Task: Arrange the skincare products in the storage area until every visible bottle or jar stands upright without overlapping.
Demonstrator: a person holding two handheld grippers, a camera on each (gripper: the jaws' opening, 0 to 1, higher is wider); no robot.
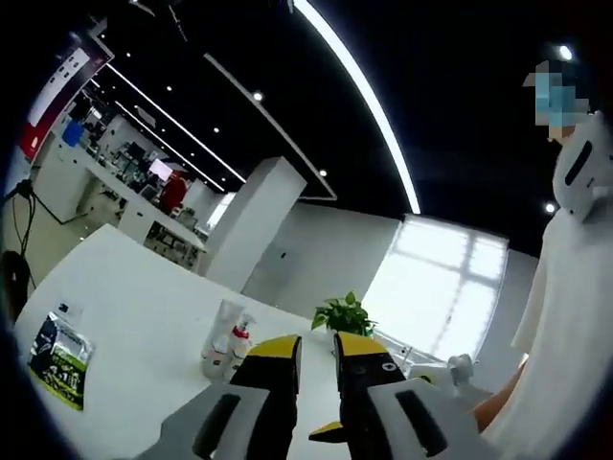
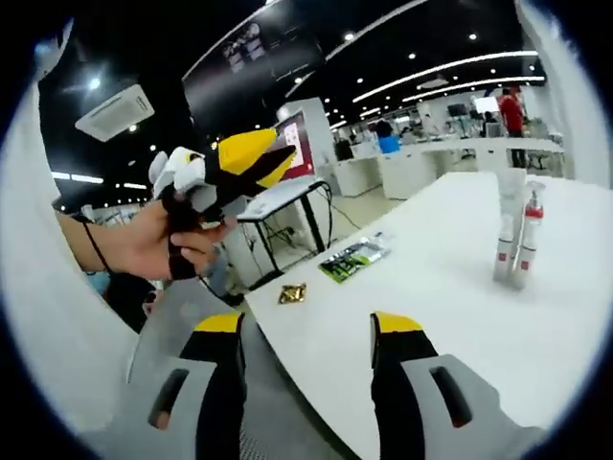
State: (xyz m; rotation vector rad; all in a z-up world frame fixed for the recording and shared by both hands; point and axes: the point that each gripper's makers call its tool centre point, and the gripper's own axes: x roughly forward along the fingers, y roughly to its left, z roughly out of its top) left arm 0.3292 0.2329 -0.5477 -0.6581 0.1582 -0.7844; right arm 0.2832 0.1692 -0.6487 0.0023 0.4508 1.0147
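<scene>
Two slim skincare bottles stand upright side by side on the white table (image 1: 144, 287): a white bottle (image 1: 222, 335) and a spray bottle with a red collar (image 1: 239, 343). My left gripper (image 1: 318, 347) is raised above the table with its yellow-tipped jaws a narrow gap apart and nothing between them. In the right gripper view the same white bottle (image 2: 507, 230) and spray bottle (image 2: 529, 240) stand at the far right of the table (image 2: 460, 326). My right gripper (image 2: 306, 326) is wide open over the table's near corner. A hand holds the left gripper (image 2: 285, 156) up in the air at the left.
A green and black packet (image 1: 59, 359) (image 2: 354, 257) lies flat near the table edge, and a small gold wrapper (image 2: 292, 292) sits at the corner. A potted plant (image 1: 343, 314) stands at the far side. A person in white (image 1: 565, 335) is at the right.
</scene>
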